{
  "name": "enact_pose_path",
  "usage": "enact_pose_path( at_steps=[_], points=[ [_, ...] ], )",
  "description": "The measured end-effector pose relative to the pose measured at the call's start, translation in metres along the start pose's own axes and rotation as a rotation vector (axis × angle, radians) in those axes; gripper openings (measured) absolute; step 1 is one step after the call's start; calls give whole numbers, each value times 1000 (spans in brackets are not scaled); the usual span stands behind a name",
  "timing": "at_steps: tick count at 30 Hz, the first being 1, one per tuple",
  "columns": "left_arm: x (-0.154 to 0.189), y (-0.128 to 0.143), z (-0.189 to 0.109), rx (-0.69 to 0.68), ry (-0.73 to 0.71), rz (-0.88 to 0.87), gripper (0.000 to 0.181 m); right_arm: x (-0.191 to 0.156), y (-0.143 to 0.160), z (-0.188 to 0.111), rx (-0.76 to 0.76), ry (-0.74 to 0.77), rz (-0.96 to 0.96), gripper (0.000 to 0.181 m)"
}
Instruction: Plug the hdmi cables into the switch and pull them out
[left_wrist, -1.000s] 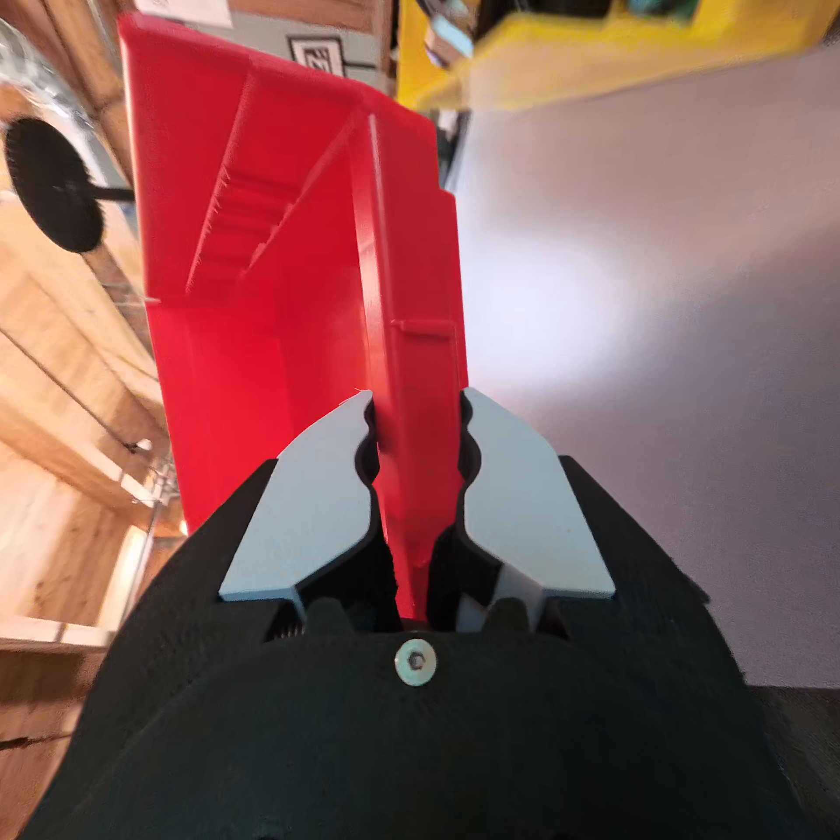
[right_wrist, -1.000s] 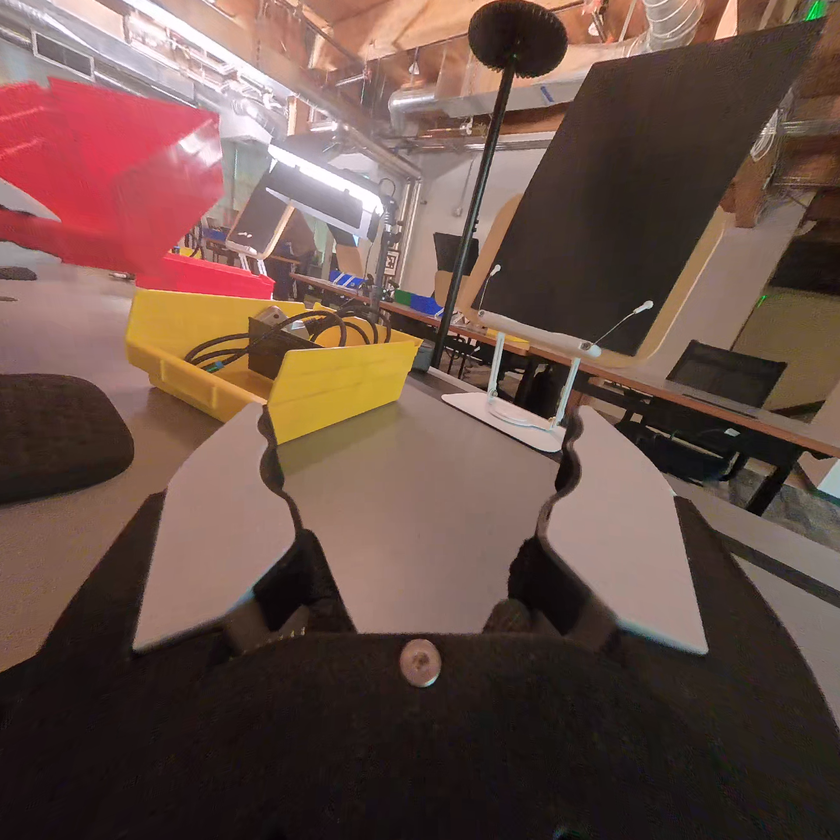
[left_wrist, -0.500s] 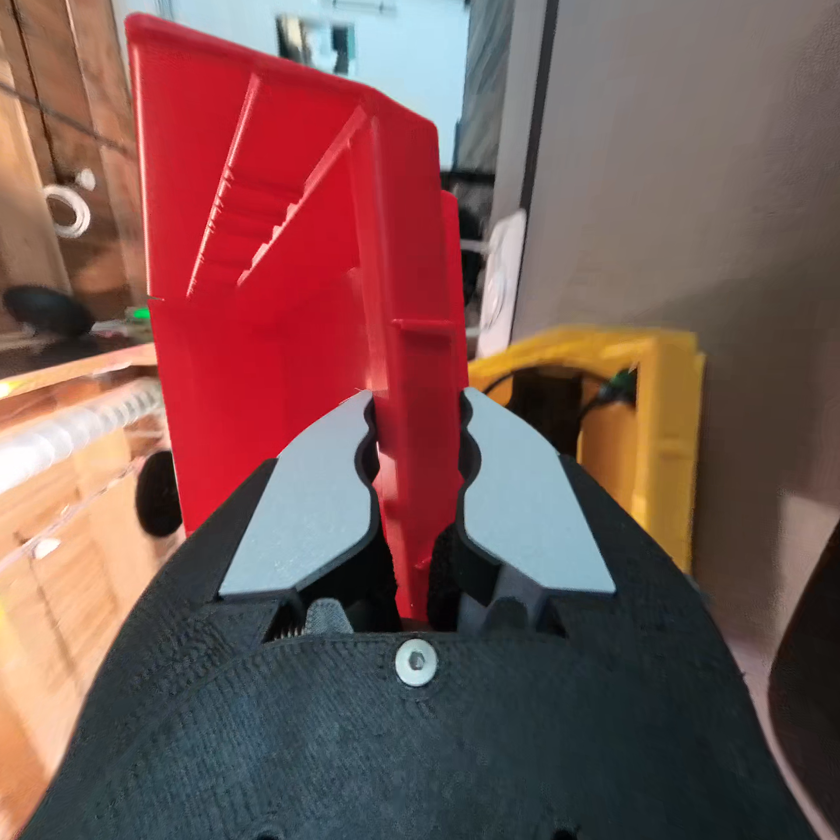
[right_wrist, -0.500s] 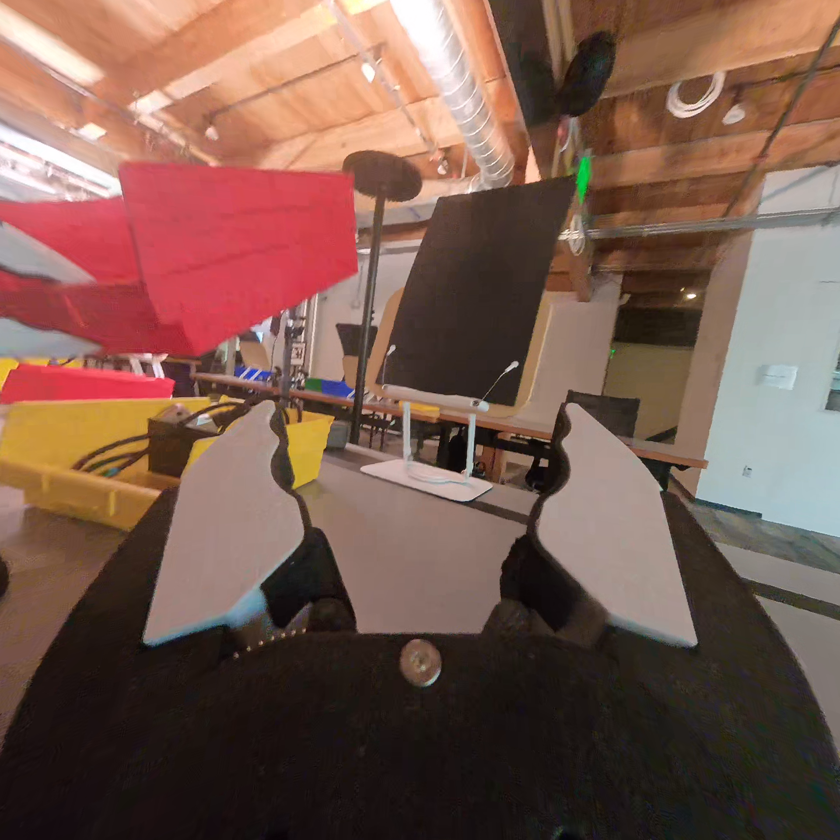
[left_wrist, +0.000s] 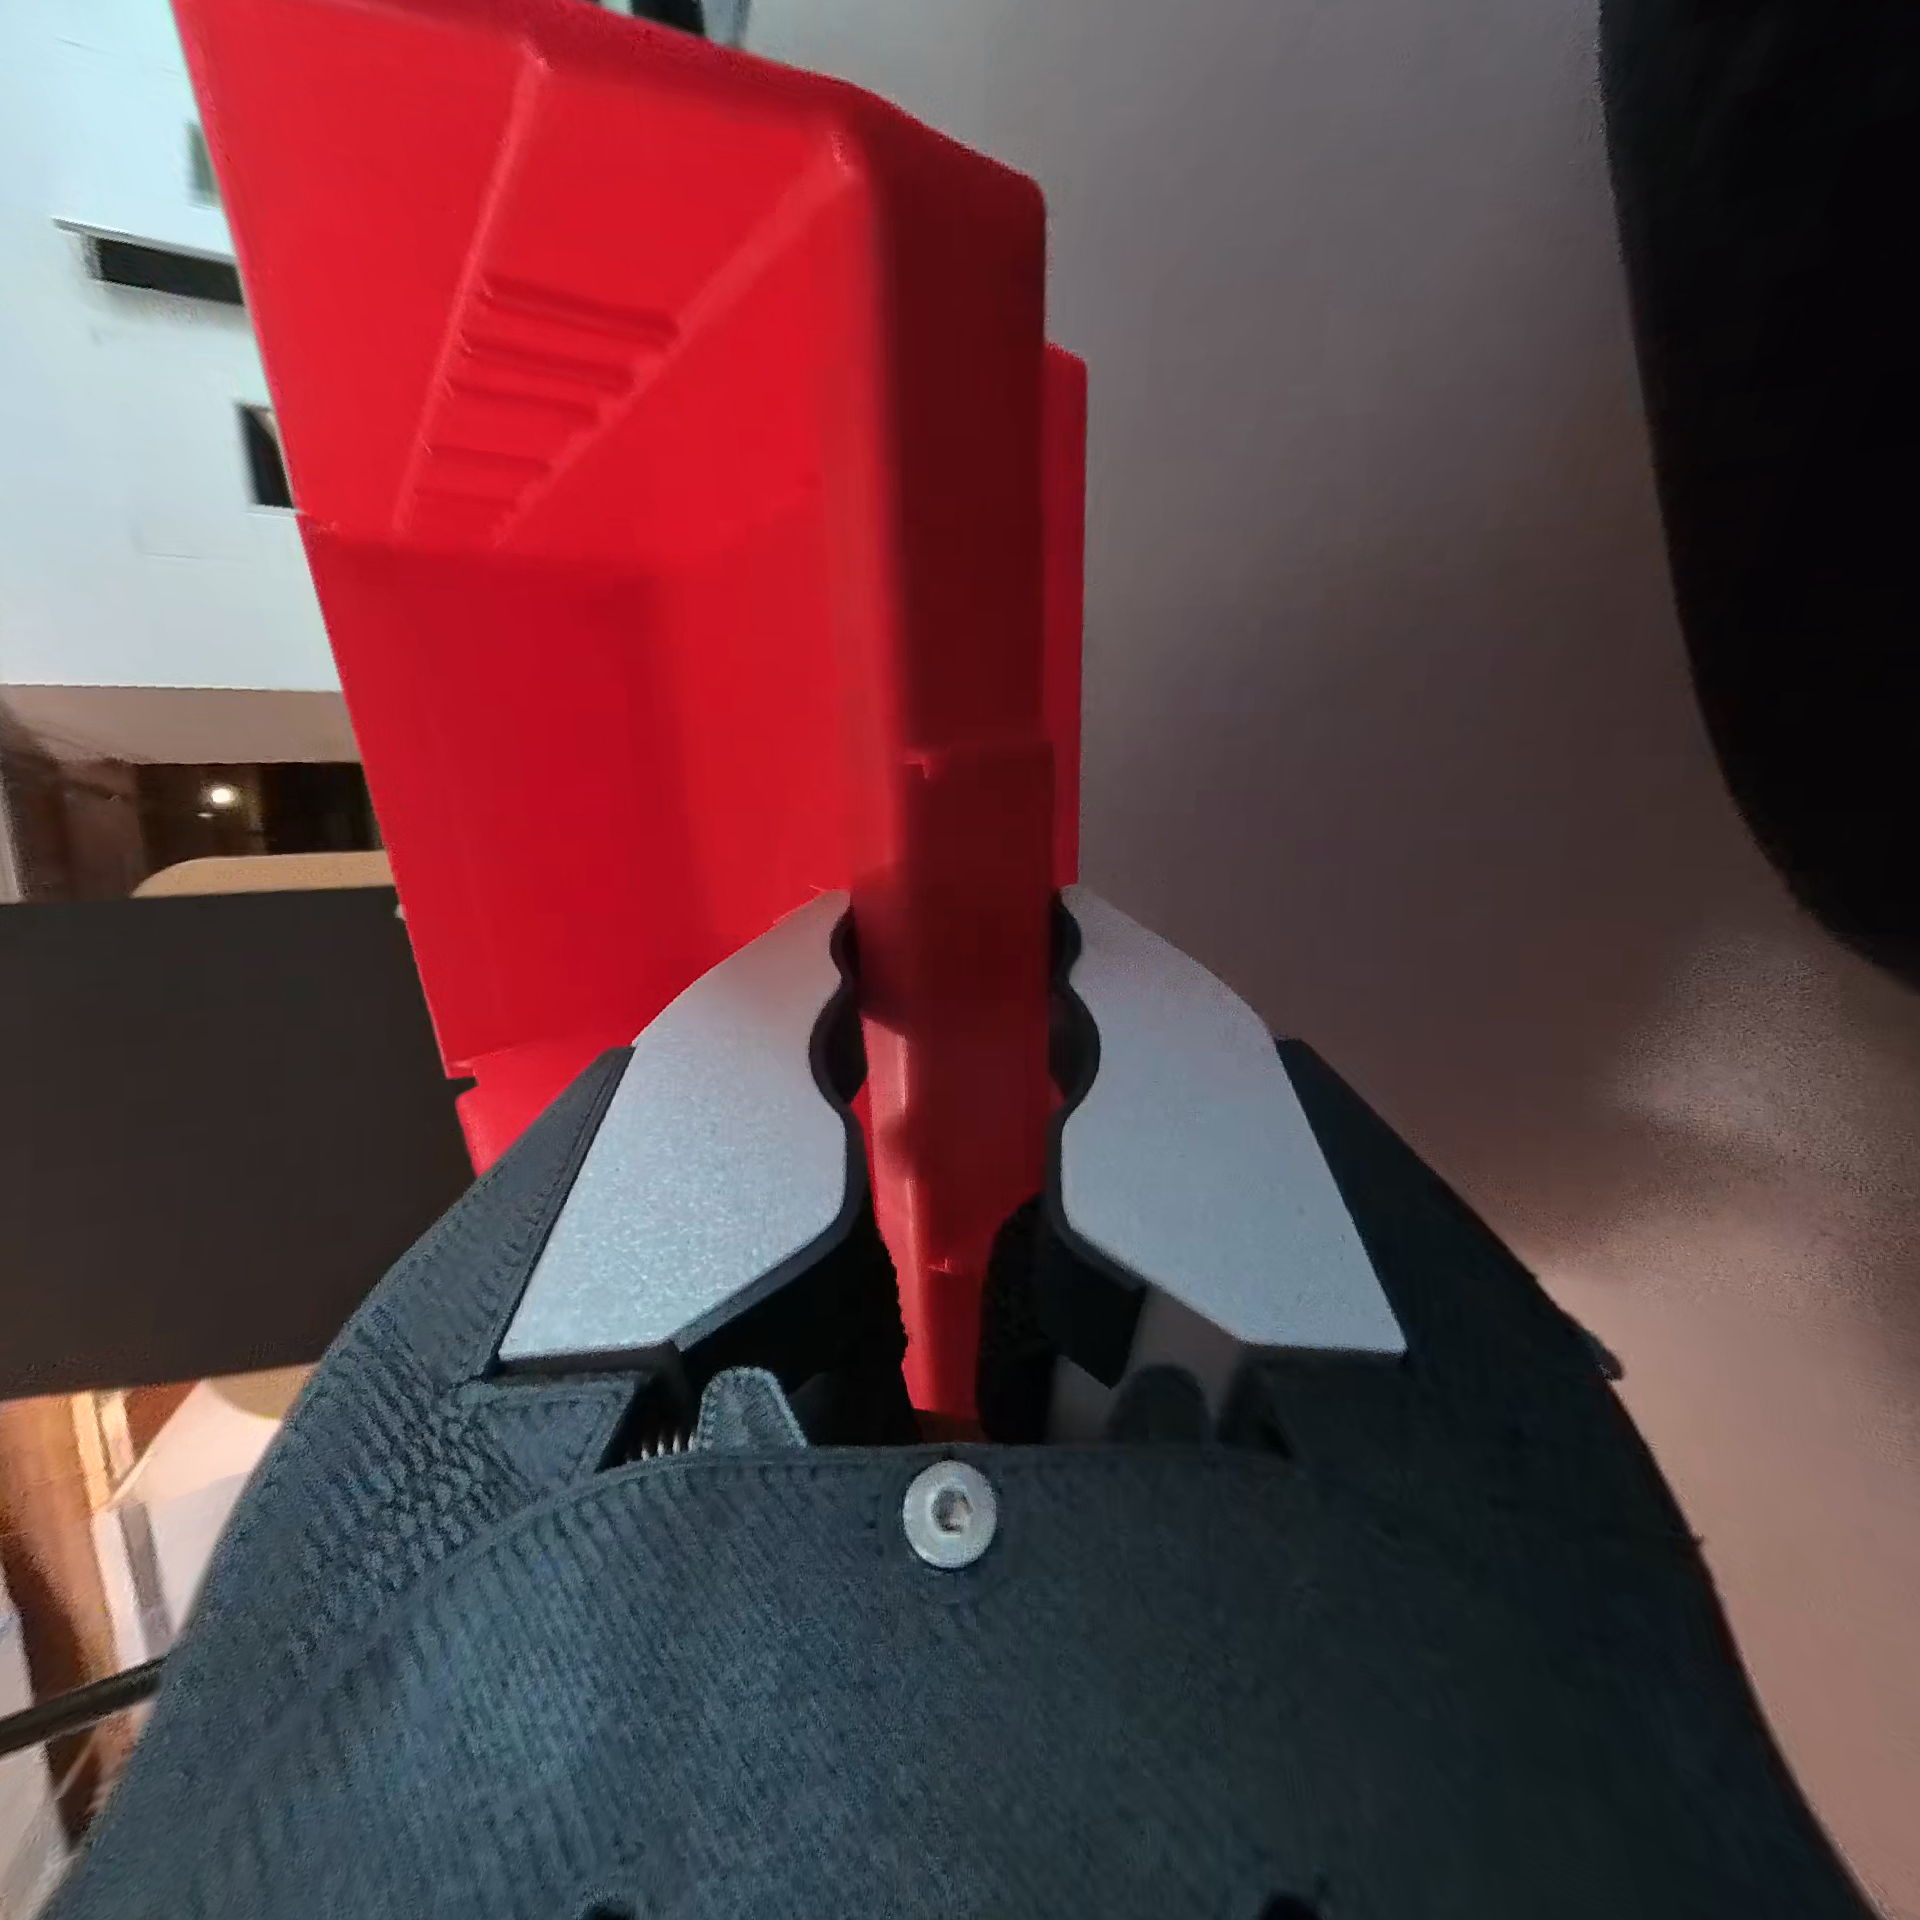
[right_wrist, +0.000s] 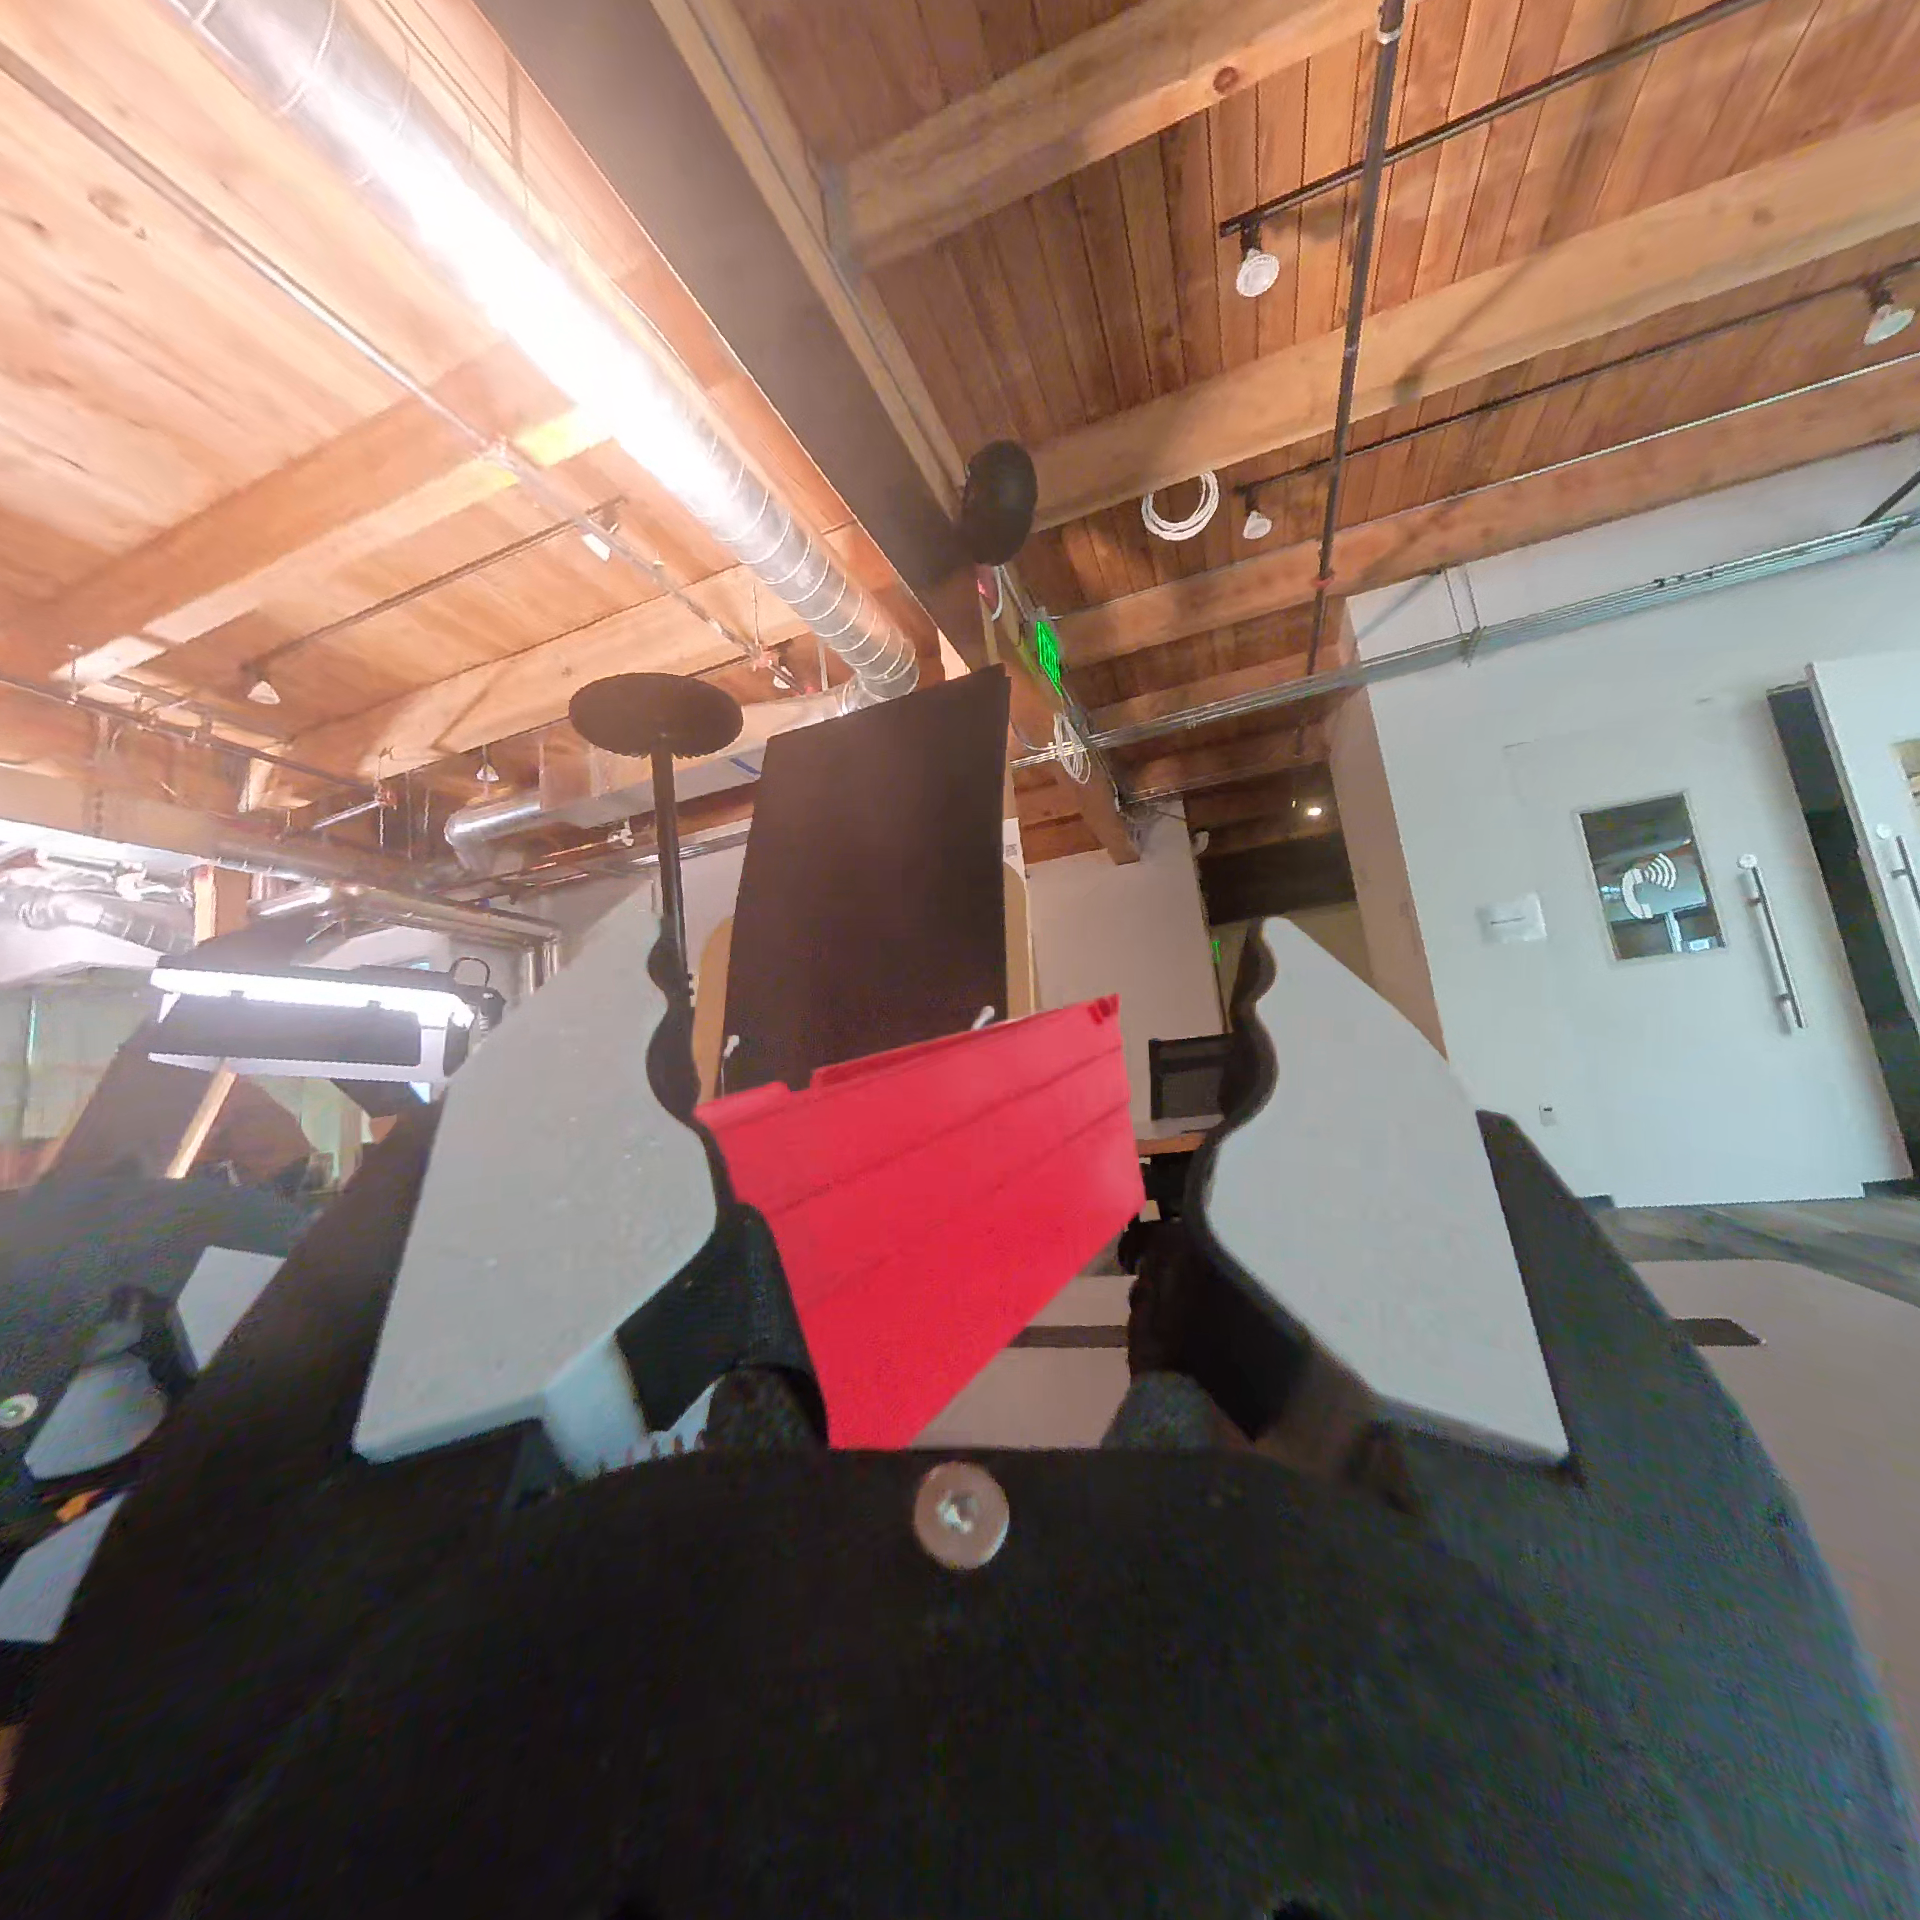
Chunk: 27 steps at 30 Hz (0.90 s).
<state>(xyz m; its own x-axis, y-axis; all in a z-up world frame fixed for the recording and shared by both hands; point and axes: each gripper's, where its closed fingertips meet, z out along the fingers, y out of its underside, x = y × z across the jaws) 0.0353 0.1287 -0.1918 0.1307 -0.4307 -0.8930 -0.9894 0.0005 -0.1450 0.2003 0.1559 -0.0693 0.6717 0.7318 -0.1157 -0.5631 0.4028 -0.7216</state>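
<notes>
Swung round since a second ago, the left wrist view no longer takes in the yellow bin and its cables; a pale wall with dark vents (left_wrist: 156, 265) and a dark panel (left_wrist: 197, 1122) now fill the space behind the red plastic bin (left_wrist: 665, 582). The left gripper (left_wrist: 956, 935) remains clamped on one wall of that bin, its grey fingers (left_wrist: 707, 1143) pressed against either side of the red rim with no gap showing. The bin stands on end ahead of the gripper, its ribbed inner face turned to the camera. A grey surface (left_wrist: 1403, 623) runs along the right of the view, a dark rounded shape (left_wrist: 1787, 416) at its edge.

The right gripper (right_wrist: 951, 997) has tilted upward, its view now mostly wooden ceiling (right_wrist: 1143, 208), a silver duct (right_wrist: 810, 582) and a long strip light (right_wrist: 499, 239). Its fingers (right_wrist: 561, 1174) stand wide apart and grip nothing. Between them, farther off, appears the red bin (right_wrist: 935, 1174), tilted, with the left gripper's black body (right_wrist: 104, 1299) at the lower left edge. Behind the bin rise a black board (right_wrist: 873, 873) and a black pole topped by a toothed disc (right_wrist: 655, 717).

Neither the HDMI cables nor the switch appear in either view.
</notes>
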Motion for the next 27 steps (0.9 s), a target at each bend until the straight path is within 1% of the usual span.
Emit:
enact_pose_path(
  at_steps=[4, 11, 16, 17, 18, 19, 21, 24, 25, 27],
  points=[
    [18, -3, 14, 7, 76, -18, 31, 0, 1, 1, -7, 1, 6, 99],
    [39, -4, 25, 8, 157, -71, 32, -1, 7, 1, -33, -1, -6, 95],
    [48, -1, 31, -16, 148, -14, 32, -7, 13, 2, -65, -20, -58, 91],
    [48, 0, 31, -21, 124, 4, 33, -8, 14, 2, -67, -25, -68, 91],
    [44, 0, 29, -18, 84, 16, 38, -10, 14, 3, -70, -30, -78, 91],
    [40, -1, 25, -9, 51, 19, 46, -12, 14, 3, -70, -37, -90, 91],
    [31, -6, 10, 42, 14, -30, 57, -16, 15, 4, -74, -49, -122, 91],
    [15, -8, -27, 152, -39, -198, 65, -28, 17, 4, -91, -96, -198, 89],
    [10, -2, -41, 175, -62, -259, 65, -34, 21, 2, -134, -122, -235, 86],
    [7, 24, -62, 154, -83, -367, 65, -55, 28, 0, -198, -205, -327, 82]
  ],
)
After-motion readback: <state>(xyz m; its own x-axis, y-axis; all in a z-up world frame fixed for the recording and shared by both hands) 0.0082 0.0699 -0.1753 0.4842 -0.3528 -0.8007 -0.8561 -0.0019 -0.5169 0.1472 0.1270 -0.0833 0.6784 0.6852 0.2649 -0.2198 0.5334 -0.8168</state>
